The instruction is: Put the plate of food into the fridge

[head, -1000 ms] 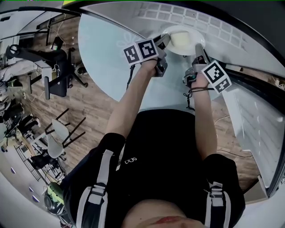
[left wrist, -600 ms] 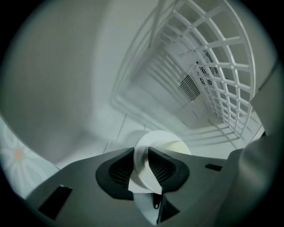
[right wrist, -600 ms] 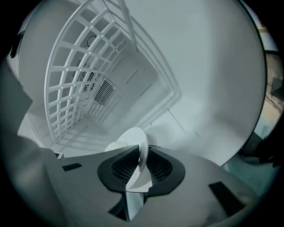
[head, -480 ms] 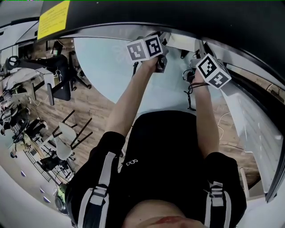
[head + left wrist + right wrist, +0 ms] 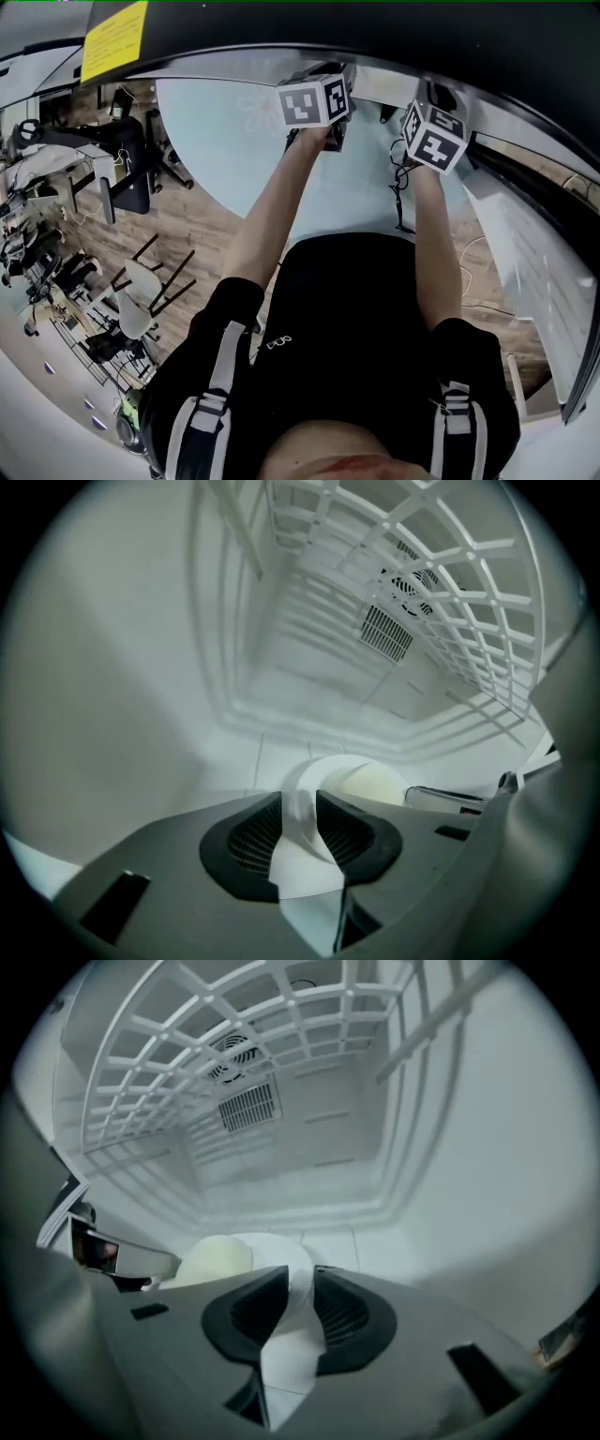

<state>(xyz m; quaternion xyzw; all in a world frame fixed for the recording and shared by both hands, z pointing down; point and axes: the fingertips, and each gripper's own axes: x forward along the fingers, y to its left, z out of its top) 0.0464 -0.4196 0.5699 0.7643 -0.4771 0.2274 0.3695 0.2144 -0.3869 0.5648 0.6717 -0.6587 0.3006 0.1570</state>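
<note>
Opening ribbed fingers point(image 5: 246, 841), round white plate point(image 5: 323, 769) between

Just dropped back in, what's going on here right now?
A person has put a plate of pale food inside the fridge, under a wire shelf. The left tongs and right tongs sit at opposite sides of the plate. Both are opening, with the rim between their pads. The plate looks set down, so backing out is probably next.
</note>
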